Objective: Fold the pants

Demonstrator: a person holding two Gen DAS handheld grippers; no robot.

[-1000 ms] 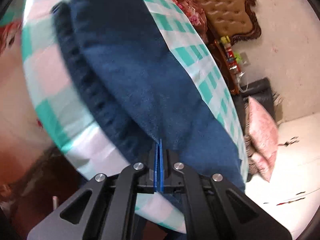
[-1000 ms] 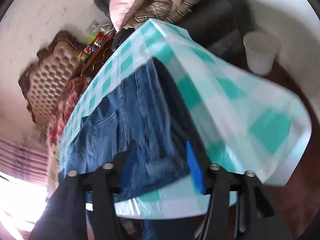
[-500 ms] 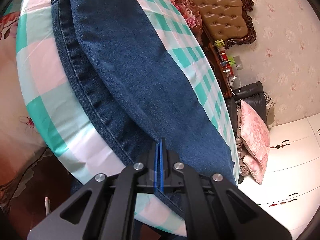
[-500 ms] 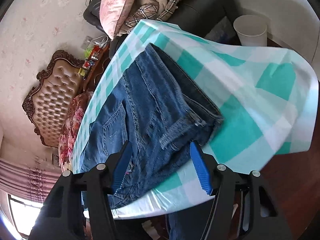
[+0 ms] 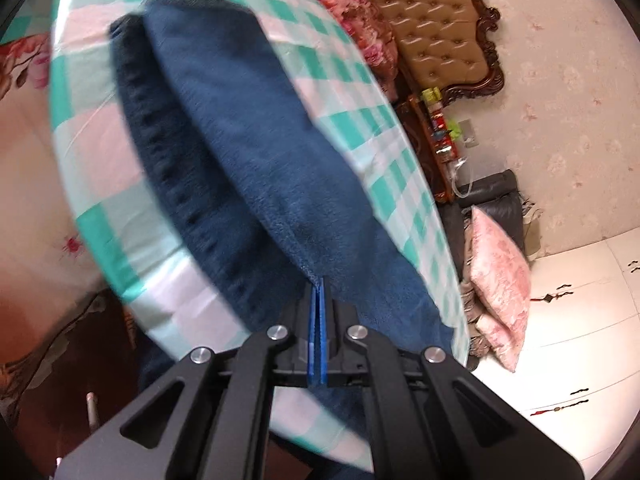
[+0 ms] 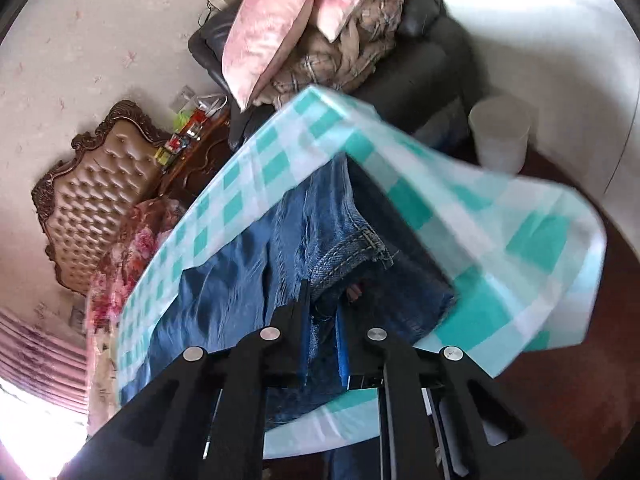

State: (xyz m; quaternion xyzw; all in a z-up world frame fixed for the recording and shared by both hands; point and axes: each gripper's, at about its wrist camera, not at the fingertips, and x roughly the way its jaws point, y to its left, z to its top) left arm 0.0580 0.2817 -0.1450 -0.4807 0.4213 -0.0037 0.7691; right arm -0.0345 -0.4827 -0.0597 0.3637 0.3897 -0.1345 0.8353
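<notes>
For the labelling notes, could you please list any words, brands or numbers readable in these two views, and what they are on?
None can be read.
The jeans show stitching only, no tag.
The checked tablecloth carries no print.
The colourful packages on the wooden cabinet are too small and blurred to read.

Dark blue denim jeans, a coarse matt woven cloth with raised stitched seams and a frayed hem, lie on a smooth teal-and-white checked tablecloth with a slight plastic sheen. The left gripper and right gripper have matt black plastic arms, shiny metal bolts and blue rubbery pads. Beyond the table's far edge stand a headboard of glossy carved dark wood and buttoned tan leather, a velvety pink pillow, and a translucent plastic bin.
</notes>
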